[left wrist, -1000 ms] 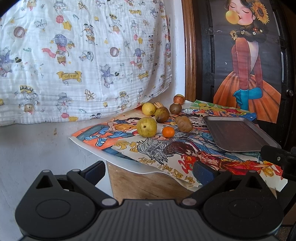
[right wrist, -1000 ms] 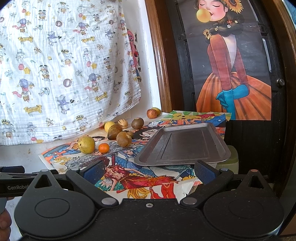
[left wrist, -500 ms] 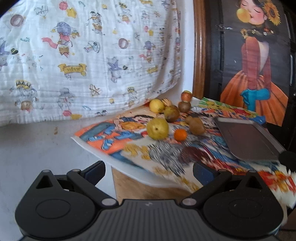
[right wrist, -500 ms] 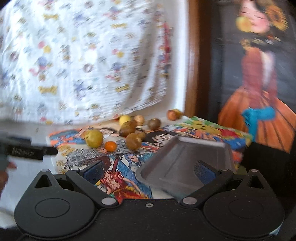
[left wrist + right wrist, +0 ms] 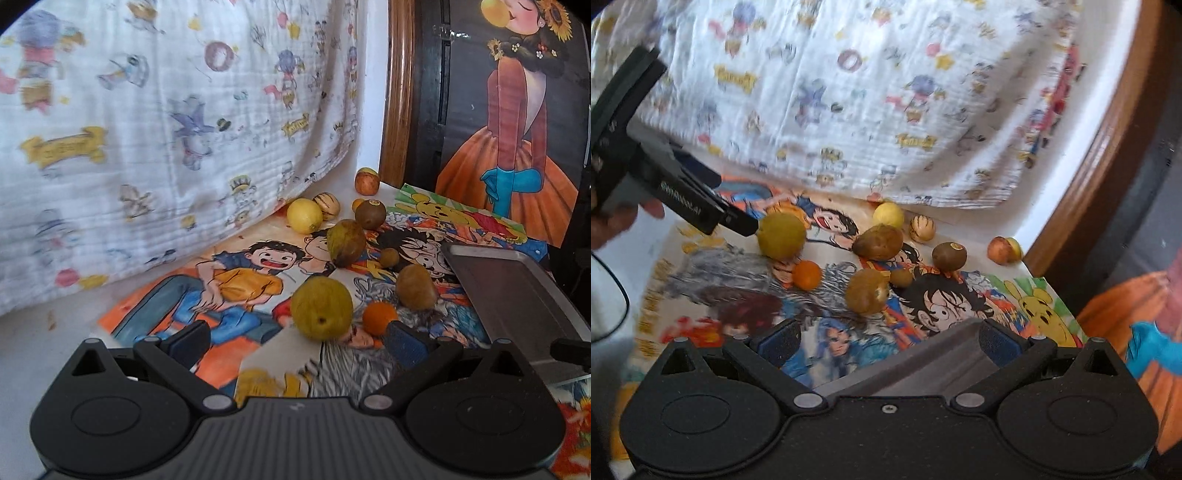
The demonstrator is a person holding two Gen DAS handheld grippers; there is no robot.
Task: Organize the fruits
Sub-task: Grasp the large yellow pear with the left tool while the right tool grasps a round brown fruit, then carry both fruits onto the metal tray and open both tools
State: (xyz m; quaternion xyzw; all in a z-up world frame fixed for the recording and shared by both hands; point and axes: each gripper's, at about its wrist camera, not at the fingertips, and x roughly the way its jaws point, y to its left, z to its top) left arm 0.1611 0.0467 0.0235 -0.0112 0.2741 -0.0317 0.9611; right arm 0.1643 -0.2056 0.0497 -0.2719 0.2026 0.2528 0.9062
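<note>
Several fruits lie on a cartoon-printed mat (image 5: 236,280). A yellow-green pear (image 5: 320,308) is nearest my open, empty left gripper (image 5: 295,338), just beyond its fingertips. Beside it are a small orange (image 5: 379,317), a brown fruit (image 5: 415,286), a greenish-brown fruit (image 5: 346,242), a lemon (image 5: 304,215), a kiwi (image 5: 370,213) and an apple (image 5: 367,181). A grey metal tray (image 5: 517,291) lies at the right. My right gripper (image 5: 886,338) is open and empty over the tray's corner (image 5: 923,365). The left gripper (image 5: 738,221) shows there touching or almost touching the pear (image 5: 781,235).
A white printed cloth (image 5: 166,129) hangs behind the fruit. A wooden frame (image 5: 397,92) and a dark panel with a poster of a girl in an orange dress (image 5: 513,122) stand at the back right. A striped round fruit (image 5: 922,228) lies by the cloth.
Both grippers have moved forward toward the fruit. The left one has closed in on the pear; the right one has swung left over the tray's corner. Both stay open.
</note>
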